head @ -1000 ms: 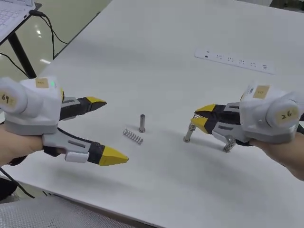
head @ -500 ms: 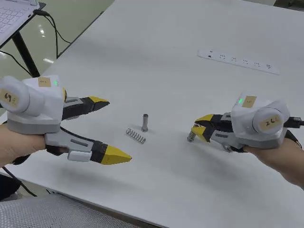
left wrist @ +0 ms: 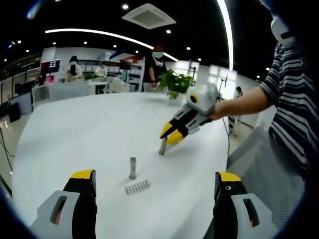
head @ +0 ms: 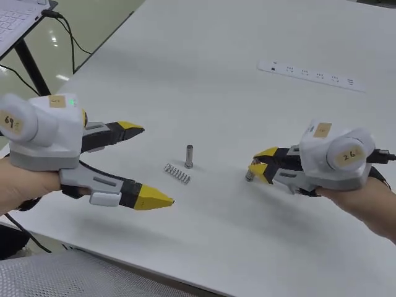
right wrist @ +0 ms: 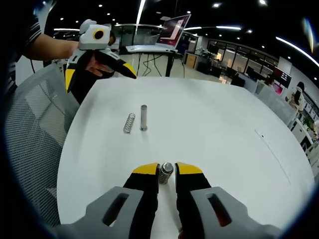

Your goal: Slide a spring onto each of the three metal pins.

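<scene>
A bare metal pin (head: 189,156) stands upright mid-table, with a loose spring (head: 177,174) lying just to its left in the head view. The same bare pin (right wrist: 143,117) and spring (right wrist: 129,123) show in the right gripper view. My right gripper (head: 262,163) has its jaws narrowed around a pin wearing a spring (head: 249,176), whose top (right wrist: 165,171) sits between the yellow tips. My left gripper (head: 145,164) hovers wide open to the left of the loose spring (left wrist: 137,187) and the bare pin (left wrist: 132,167), holding nothing.
A white power strip (head: 312,75) lies at the table's far right. A laptop on a stand (head: 15,18) with cables is off the table's left edge. The near table edge (head: 185,281) runs below both grippers. People and a plant stand in the background of the left gripper view.
My right gripper has dropped lower and its tips have come down around the sprung pin. A second sprung pin, seen earlier under that gripper, is now hidden behind it. My left gripper barely moved.
</scene>
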### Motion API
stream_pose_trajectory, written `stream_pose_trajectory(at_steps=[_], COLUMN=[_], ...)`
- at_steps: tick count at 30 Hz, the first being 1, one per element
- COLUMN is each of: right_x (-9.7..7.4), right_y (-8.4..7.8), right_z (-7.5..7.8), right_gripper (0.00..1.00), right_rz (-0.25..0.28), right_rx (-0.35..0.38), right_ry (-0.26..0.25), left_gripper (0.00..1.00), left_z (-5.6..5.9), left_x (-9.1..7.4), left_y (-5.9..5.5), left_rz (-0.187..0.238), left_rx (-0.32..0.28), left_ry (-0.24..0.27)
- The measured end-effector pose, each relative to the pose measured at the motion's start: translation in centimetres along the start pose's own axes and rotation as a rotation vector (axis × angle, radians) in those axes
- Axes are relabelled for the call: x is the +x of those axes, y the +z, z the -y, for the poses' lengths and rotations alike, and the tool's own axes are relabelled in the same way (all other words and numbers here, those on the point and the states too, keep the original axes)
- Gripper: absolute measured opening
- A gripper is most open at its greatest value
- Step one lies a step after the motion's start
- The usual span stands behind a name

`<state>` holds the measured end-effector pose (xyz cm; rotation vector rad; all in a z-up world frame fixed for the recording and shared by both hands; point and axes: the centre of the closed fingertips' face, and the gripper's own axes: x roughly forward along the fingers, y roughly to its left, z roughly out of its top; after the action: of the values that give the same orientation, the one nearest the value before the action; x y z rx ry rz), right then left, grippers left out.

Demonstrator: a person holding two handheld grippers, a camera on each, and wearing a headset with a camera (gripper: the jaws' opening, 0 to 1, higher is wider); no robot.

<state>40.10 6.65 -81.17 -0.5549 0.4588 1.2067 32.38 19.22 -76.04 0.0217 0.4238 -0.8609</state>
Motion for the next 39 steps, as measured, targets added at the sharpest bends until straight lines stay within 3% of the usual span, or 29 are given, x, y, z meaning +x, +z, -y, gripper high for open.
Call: stream_pose_trajectory(at_steps=[4,8,15,23,26,35,39], right_x=[-0.9,-1.9,-3.5,-4.3,-4.2,-3.7,-3.5], right_y=[0.7,1.5,1.8,1.5,1.3,-0.9,-1.1], right_z=[0.1,-0.1,-1.2,-2.2,-2.7,-4.5,-4.5], right_gripper=[0.15,0.15,0.16,0.16,0.16,0.16,0.15], right_rz=[0.029,0.070,0.132,0.162,0.167,0.117,0.113], right_rx=[0.018,0.055,0.140,0.204,0.227,0.235,0.241], right_ry=[-0.020,-0.029,-0.005,0.010,0.019,0.045,0.047], left_gripper=[0.96,0.96,0.97,0.98,0.98,0.98,0.98], left_z=[0.1,0.1,0.2,0.3,0.3,0.3,0.3], left_x=[0.1,0.2,0.3,0.4,0.4,0.1,0.1], left_y=[0.2,0.2,0.5,0.7,0.6,0.3,0.2], left_rz=[0.003,0.003,0.004,0.008,0.006,-0.004,-0.007], left_rx=[0.000,0.001,0.003,0.004,-0.002,0.003,0.001], left_ry=[-0.002,-0.003,-0.007,-0.006,-0.007,-0.003,-0.003])
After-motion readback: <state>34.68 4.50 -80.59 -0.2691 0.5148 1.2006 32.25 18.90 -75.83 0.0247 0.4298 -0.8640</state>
